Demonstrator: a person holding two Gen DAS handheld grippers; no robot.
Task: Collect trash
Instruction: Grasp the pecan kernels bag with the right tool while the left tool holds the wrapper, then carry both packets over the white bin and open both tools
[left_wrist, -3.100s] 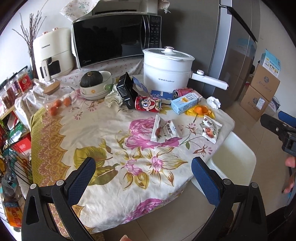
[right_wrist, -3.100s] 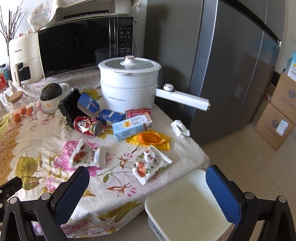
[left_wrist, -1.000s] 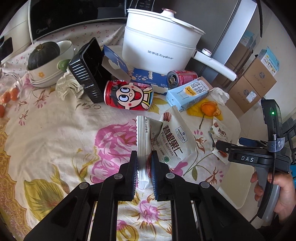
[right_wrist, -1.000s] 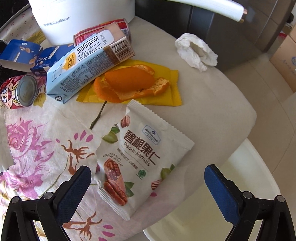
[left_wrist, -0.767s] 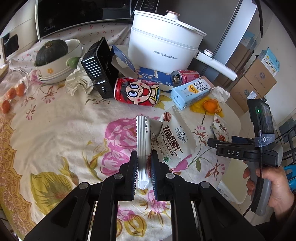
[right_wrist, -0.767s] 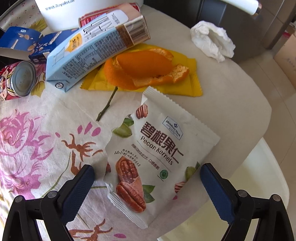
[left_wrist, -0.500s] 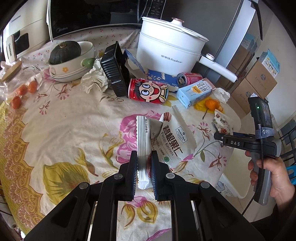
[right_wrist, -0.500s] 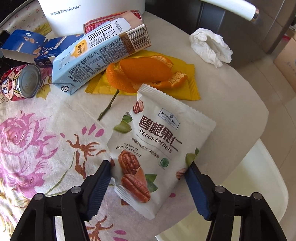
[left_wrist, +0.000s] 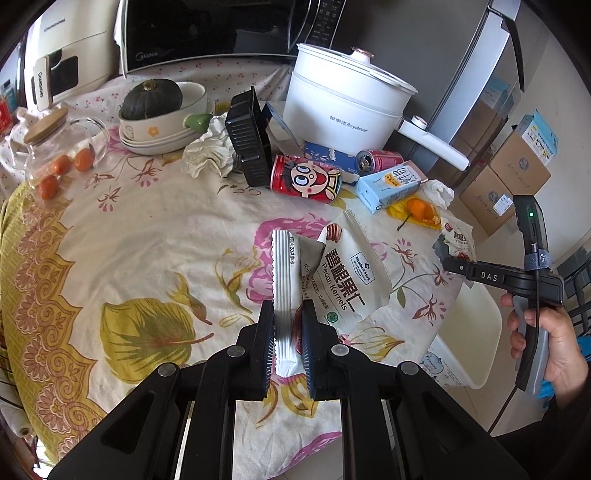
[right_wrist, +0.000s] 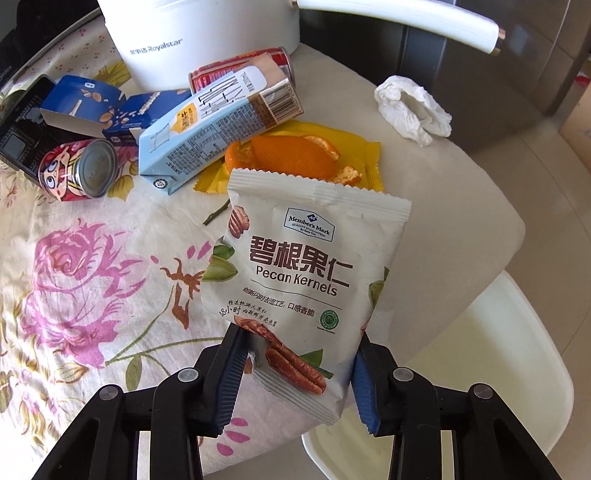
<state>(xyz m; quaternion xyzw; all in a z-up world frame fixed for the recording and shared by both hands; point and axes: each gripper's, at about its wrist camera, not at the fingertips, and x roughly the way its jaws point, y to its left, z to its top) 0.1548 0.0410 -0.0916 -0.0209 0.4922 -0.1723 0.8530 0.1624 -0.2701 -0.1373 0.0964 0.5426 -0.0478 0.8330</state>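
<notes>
Trash is all over the flowered tablecloth (left_wrist: 155, 229), and I have only just begun picking it up. My left gripper (left_wrist: 289, 341) is squeezed tight on an opened pecan bag (left_wrist: 347, 280), low in the middle of the left wrist view, and the bag hangs up off the cloth. My right gripper (right_wrist: 300, 384) has just been closing in, and a second pecan bag (right_wrist: 306, 273) sits between its blue pads, pinched at the bottom edge, in the middle of the right wrist view. That bag is lifted too, I think, because it stands up in front of the table edge.

So two bags are in my hold, but neither is in the white bin (right_wrist: 480, 369) yet. The bin waits at the lower right of the right wrist view, just past the table edge.

Lots is still left on the table. In the upper left of the right wrist view I see a cartoon can (right_wrist: 77, 170), a milk carton (right_wrist: 218, 125) and torn blue boxes (right_wrist: 81, 103). A red can (right_wrist: 240, 66) peeks out behind the carton. Orange peel (right_wrist: 291, 155) lies on a yellow wrapper (right_wrist: 354, 147) in the upper middle, and a crumpled tissue (right_wrist: 413, 110) sits at the upper right. Another crumpled tissue (left_wrist: 210, 155) and a black tray (left_wrist: 251, 144) show in the upper middle of the left wrist view.
</notes>
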